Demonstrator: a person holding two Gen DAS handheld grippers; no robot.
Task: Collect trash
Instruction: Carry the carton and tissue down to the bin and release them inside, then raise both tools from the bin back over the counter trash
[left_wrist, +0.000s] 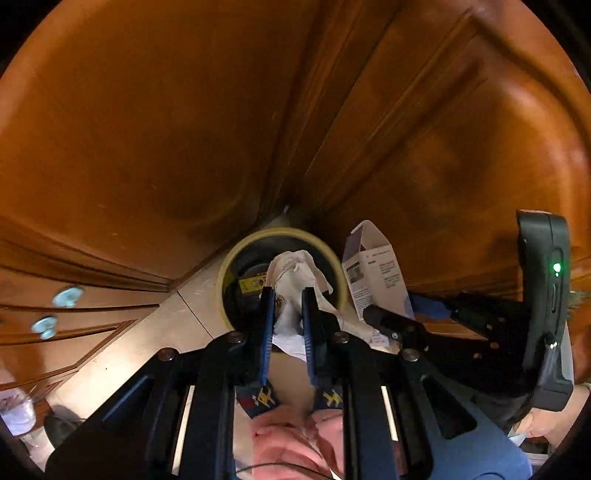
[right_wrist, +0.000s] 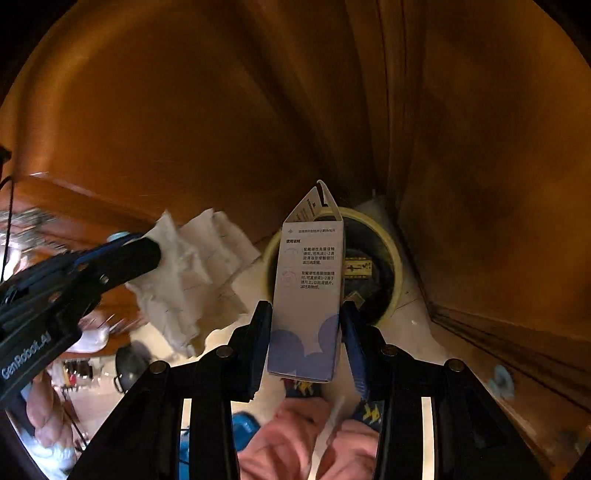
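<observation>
Left wrist view: wooden cabinet doors (left_wrist: 147, 129) rise behind a round yellow-rimmed bin (left_wrist: 225, 280) standing on the floor. Directly above the bin's mouth the left claw (left_wrist: 288, 310) pinches a crumpled white tissue (left_wrist: 299, 273), jaws narrow. Just beside the bin's rim the right claw (right_wrist: 306, 332) grips a small printed carton (right_wrist: 310, 280) upright. Both pieces are gathered, I judge; dropping them into the bin remains.
</observation>
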